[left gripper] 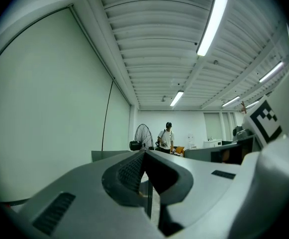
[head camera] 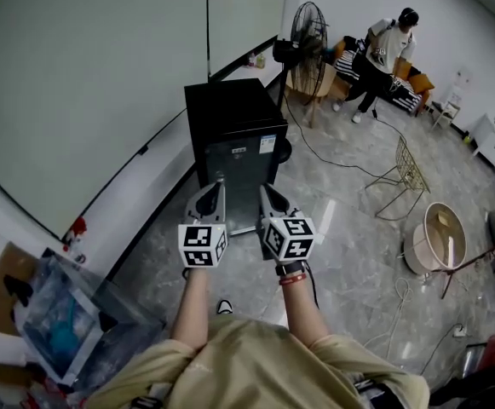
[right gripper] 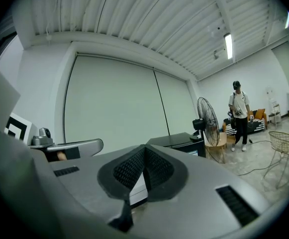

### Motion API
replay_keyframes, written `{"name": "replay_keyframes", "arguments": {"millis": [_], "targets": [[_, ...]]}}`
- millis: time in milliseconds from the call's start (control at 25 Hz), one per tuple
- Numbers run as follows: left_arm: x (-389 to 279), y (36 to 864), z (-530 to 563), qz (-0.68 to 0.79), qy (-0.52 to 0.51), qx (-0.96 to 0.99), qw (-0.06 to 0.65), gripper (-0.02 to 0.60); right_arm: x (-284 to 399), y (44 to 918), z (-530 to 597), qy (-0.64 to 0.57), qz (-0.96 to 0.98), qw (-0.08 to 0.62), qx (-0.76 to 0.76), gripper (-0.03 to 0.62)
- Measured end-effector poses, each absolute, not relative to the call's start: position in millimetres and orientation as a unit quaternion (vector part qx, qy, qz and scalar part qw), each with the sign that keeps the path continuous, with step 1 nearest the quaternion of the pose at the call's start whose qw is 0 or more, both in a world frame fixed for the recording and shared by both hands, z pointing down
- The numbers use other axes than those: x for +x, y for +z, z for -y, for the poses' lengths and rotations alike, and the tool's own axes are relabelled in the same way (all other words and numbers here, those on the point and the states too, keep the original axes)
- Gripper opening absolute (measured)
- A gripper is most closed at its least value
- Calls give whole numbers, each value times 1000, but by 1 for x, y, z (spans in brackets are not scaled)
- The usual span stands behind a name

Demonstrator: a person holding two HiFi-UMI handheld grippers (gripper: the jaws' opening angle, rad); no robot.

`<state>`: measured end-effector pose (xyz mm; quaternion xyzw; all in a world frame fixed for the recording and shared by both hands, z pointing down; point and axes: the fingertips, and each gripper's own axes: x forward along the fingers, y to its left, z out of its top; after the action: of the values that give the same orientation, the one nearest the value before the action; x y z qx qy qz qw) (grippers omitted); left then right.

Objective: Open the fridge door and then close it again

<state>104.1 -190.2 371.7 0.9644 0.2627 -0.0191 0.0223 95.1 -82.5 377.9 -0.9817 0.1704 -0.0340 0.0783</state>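
A small black fridge (head camera: 237, 135) stands against the wall with its grey door shut, facing me. My left gripper (head camera: 215, 187) and right gripper (head camera: 266, 191) are held side by side just short of the door, both shut and empty. In the left gripper view the left gripper (left gripper: 144, 156) has its jaws closed together, pointing level. The right gripper view shows the right gripper (right gripper: 144, 153) closed too, with the fridge (right gripper: 176, 142) top showing just beyond the jaws.
A standing fan (head camera: 307, 34) is behind the fridge, and a person (head camera: 382, 58) stands by a sofa at the back. A wire basket (head camera: 405, 173) and a round tub (head camera: 439, 239) sit on the floor at right. Clutter and boxes (head camera: 55, 326) lie at the lower left.
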Motion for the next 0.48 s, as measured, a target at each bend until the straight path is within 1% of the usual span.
{"name": "replay_keyframes", "arguments": {"millis": [320, 480], "targets": [[174, 382, 220, -273, -12, 962, 22, 17, 163, 380, 111, -33, -166, 76, -983, 18], [199, 394, 239, -273, -7, 962, 27, 18, 185, 392, 131, -38, -166, 77, -982, 18]]}}
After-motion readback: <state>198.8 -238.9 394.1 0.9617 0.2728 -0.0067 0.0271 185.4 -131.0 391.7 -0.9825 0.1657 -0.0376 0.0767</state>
